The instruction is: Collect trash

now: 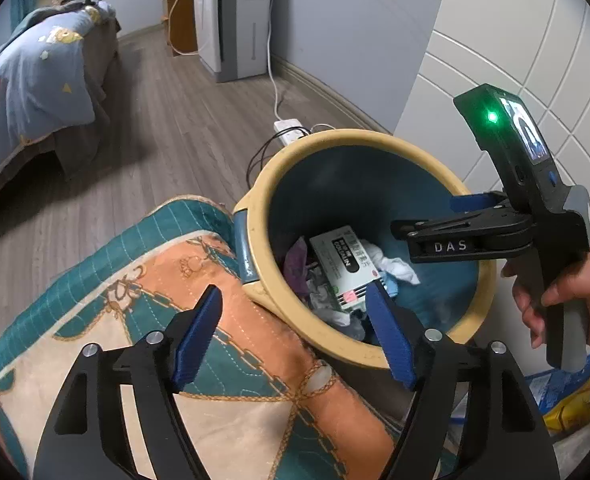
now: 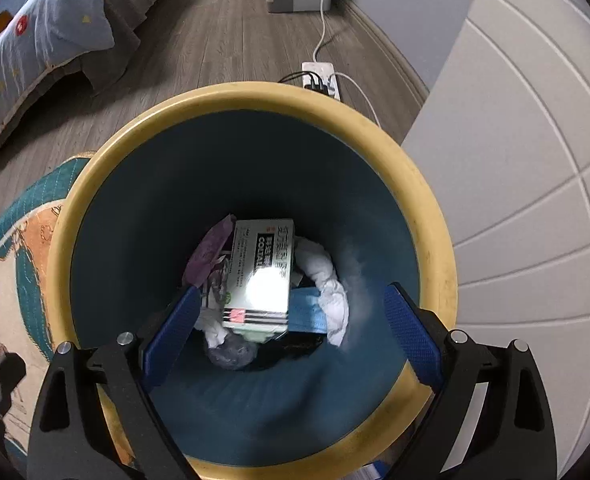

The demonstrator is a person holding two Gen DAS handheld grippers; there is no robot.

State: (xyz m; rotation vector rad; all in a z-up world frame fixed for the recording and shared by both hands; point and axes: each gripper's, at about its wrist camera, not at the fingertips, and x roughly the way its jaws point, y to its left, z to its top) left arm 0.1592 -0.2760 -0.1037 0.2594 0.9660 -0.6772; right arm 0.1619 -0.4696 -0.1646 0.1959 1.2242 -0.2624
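Observation:
A round bin with a yellow rim point(image 1: 327, 138) and blue inside stands on the floor; it also shows in the right wrist view point(image 2: 439, 248). At its bottom lie a white medicine box point(image 1: 345, 268) point(image 2: 261, 276), white tissue point(image 1: 397, 268) point(image 2: 331, 288), a purple wrapper point(image 1: 295, 264) point(image 2: 209, 254) and a grey wad point(image 2: 231, 354). My left gripper point(image 1: 297, 336) is open and empty over the bin's near rim. My right gripper point(image 2: 289, 338) is open and empty above the bin mouth; it shows from the side in the left wrist view point(image 1: 423, 220).
A patterned teal and orange cushion point(image 1: 199, 360) lies left of the bin. A white panelled cabinet point(image 2: 535, 160) stands to the right. A power strip point(image 1: 289, 128) with cables lies behind the bin. A bed point(image 1: 35, 80) is at far left, a white appliance point(image 1: 235, 20) at the back.

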